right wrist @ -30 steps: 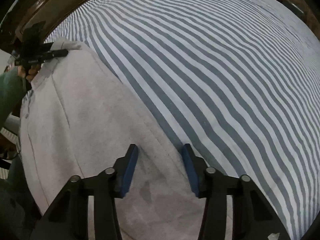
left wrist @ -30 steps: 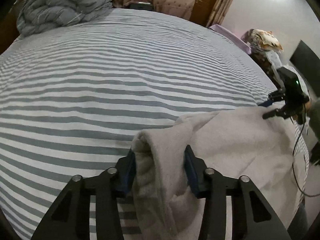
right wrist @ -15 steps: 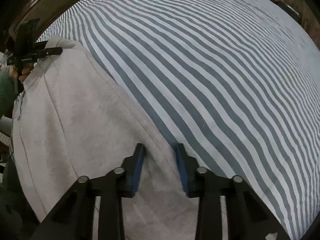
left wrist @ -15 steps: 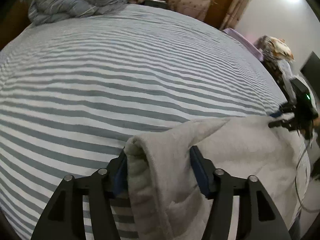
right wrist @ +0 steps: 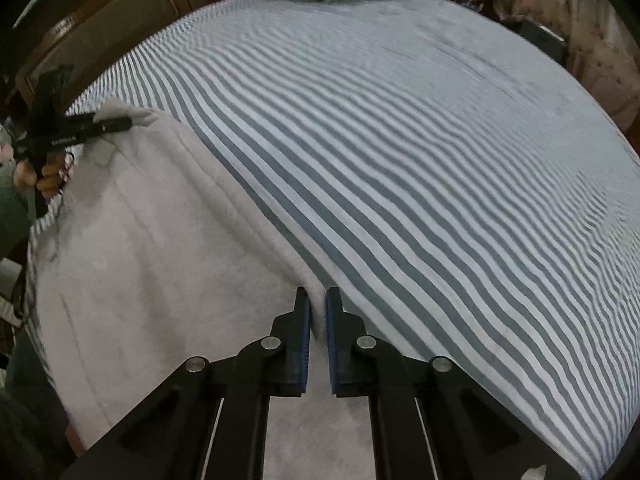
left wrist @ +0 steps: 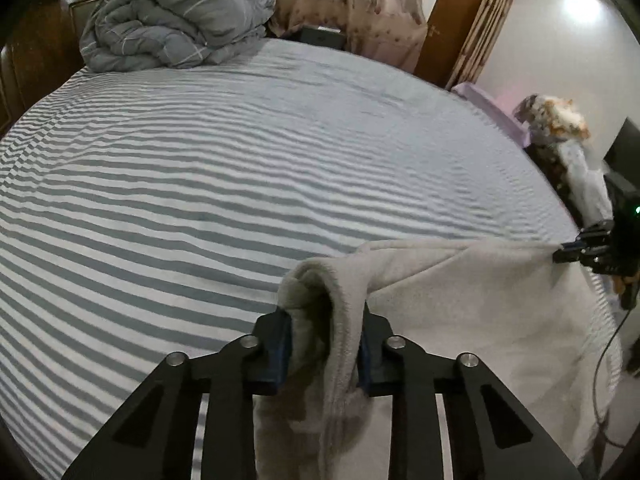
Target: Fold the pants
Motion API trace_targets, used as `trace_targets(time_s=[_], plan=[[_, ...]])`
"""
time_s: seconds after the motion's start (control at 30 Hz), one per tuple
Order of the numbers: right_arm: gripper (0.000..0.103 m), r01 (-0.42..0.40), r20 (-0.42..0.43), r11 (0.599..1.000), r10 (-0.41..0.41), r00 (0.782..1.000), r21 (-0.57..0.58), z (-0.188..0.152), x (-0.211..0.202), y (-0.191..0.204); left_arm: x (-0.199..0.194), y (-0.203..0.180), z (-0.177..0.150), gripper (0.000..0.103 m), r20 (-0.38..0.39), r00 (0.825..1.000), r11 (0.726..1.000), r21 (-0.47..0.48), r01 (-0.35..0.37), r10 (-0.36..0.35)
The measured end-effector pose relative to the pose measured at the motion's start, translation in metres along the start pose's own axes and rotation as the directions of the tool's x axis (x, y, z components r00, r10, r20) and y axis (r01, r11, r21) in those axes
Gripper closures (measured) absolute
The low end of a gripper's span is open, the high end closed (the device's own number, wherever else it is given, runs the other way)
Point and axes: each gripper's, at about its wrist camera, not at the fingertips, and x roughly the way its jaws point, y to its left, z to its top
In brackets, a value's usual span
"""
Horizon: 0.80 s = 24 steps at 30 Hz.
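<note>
Light grey fleece pants lie on the near edge of a blue-and-white striped bed. My left gripper is shut on a thick bunched fold at one corner of the pants, lifted a little off the sheet. In the right wrist view the pants spread to the left, and my right gripper is shut on their far edge. The cloth is stretched between the two grippers. The right gripper also shows at the far right of the left wrist view, and the left gripper at the left of the right wrist view.
A rolled grey duvet sits at the head of the bed by a wooden headboard. A curtain and a door stand beyond. A cluttered shelf is at the right bed edge.
My right gripper has closed from open onto the pants' edge. My left gripper has tightened on the bunched fold and risen, tilting up so more of the room shows.
</note>
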Motion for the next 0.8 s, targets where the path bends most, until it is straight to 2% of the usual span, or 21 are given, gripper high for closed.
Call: trace_targets(time_s=[0.17,0.33,0.4,0.5,0.63,0.8], plan=[[0.097,-0.010,0.042,1.000,0.010,0.999,0.017,-0.019,-0.049,0.021,-0.043,-0.009,-0.007,0.082,0.043,0.998,0.999,0.008,0.053,-0.053],[0.097,-0.017,0.092,0.999,0.014,0.996,0.033,-0.061,-0.097,0.055,-0.095,-0.025,-0.025,0.083,0.083,0.991,0.994,0.041,0.105,-0.108],[0.097,-0.048,0.112,0.998,0.043,0.993,0.046,-0.080,-0.109,0.073,-0.112,-0.029,-0.036,0.083,0.084,0.990,0.992,0.062,0.107,-0.112],[0.097,-0.081,0.109,0.995,0.074,0.991,0.062,-0.106,-0.115,0.091,-0.137,-0.035,-0.060,0.083,0.066,0.989,0.987,0.099,0.123,-0.130],[0.097,-0.128,0.070,0.987,0.121,0.990,0.101,-0.159,-0.105,0.119,-0.164,-0.037,-0.104,0.084,0.022,0.992,0.985,0.120,0.122,-0.125],[0.097,-0.164,-0.034,0.975,0.172,0.985,0.153,-0.209,-0.062,0.142,-0.168,-0.030,-0.162,0.085,-0.092,0.991,0.993,0.061,0.099,-0.093]])
